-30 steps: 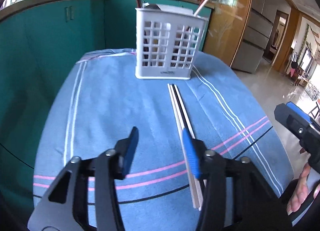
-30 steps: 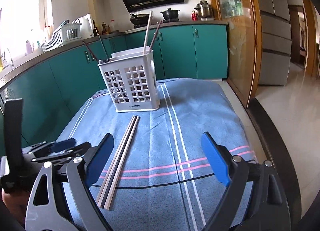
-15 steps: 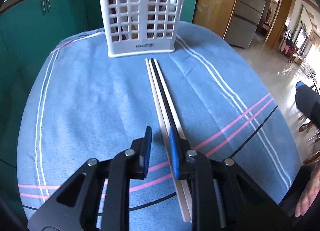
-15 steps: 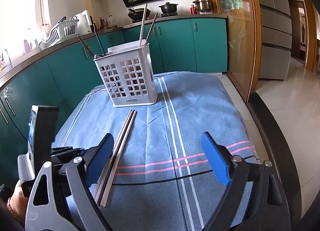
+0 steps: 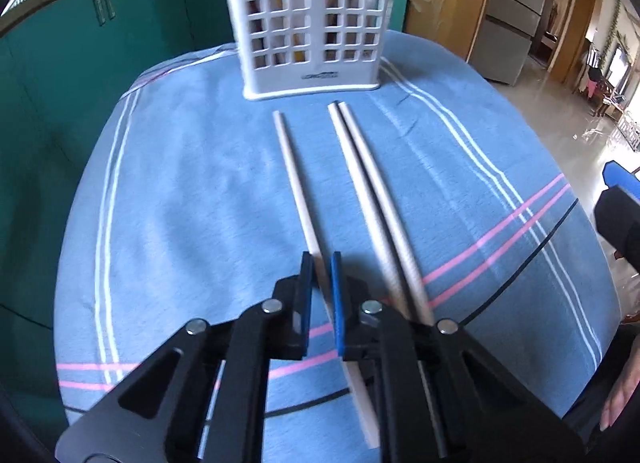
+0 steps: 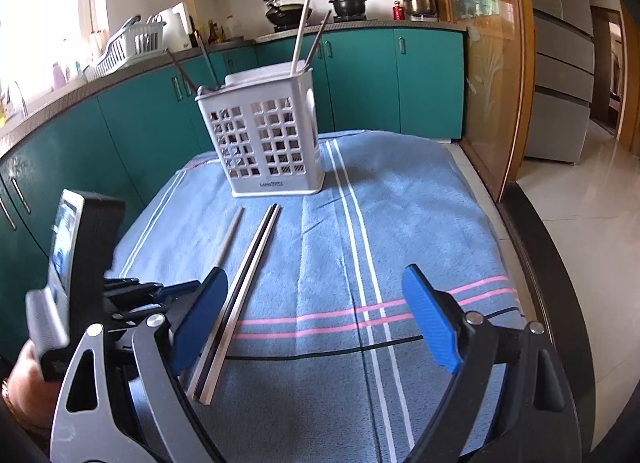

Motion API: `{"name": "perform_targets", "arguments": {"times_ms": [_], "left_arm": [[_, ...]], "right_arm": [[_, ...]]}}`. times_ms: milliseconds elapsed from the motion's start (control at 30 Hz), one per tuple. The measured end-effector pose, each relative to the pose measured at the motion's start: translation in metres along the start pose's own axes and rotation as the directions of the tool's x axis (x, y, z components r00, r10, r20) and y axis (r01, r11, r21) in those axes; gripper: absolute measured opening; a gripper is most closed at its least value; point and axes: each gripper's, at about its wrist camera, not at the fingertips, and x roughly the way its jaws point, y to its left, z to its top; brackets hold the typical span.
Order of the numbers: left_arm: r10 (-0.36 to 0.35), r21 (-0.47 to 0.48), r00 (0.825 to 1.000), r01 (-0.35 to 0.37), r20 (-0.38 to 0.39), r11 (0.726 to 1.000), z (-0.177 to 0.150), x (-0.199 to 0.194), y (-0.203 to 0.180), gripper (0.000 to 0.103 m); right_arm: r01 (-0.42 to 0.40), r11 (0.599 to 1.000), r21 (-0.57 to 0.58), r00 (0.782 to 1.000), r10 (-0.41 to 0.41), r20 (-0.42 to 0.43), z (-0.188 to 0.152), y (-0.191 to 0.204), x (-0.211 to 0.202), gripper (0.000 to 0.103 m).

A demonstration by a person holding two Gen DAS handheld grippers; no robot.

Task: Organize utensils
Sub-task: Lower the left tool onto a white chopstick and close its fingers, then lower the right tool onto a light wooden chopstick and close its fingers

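Left to right: my left gripper [image 5: 319, 275], jaws nipped shut on a single pale chopstick [image 5: 294, 171], holds it near its thick end; it looks light, stiff and slick, liable to pivot. Two more chopsticks [image 5: 372, 191] lie beside it on the blue towel [image 5: 180, 183]. Open cloth leads to the white utensil basket [image 5: 312, 19]. My right gripper [image 6: 316, 319] gapes wide, empty.
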Motion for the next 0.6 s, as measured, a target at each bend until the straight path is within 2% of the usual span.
{"name": "perform_targets", "arguments": {"times_ms": [167,333,467,600], "left_arm": [[0.021,-0.027,1.0,-0.021,-0.014,0.999,-0.006,-0.005,0.026,0.006],[0.026,-0.046,0.999,-0.027,-0.03,0.999,-0.011,-0.009,0.034,0.006],[0.014,-0.064,0.999,-0.016,-0.036,0.998,-0.016,-0.012,0.035,0.006],[0.008,-0.06,0.999,-0.01,-0.033,0.998,-0.02,-0.013,0.033,0.011]], "right_arm": [[0.017,0.999,-0.048,0.999,-0.019,-0.038,-0.001,0.016,0.018,0.087],[0.043,0.994,-0.101,0.988,-0.057,-0.145,0.007,0.033,0.064,0.087],[0.025,0.995,-0.099,0.973,-0.046,-0.224,0.002,0.038,0.087,0.082],[0.069,0.985,-0.161,0.96,-0.109,-0.258,-0.008,0.047,0.098,0.075]]}}
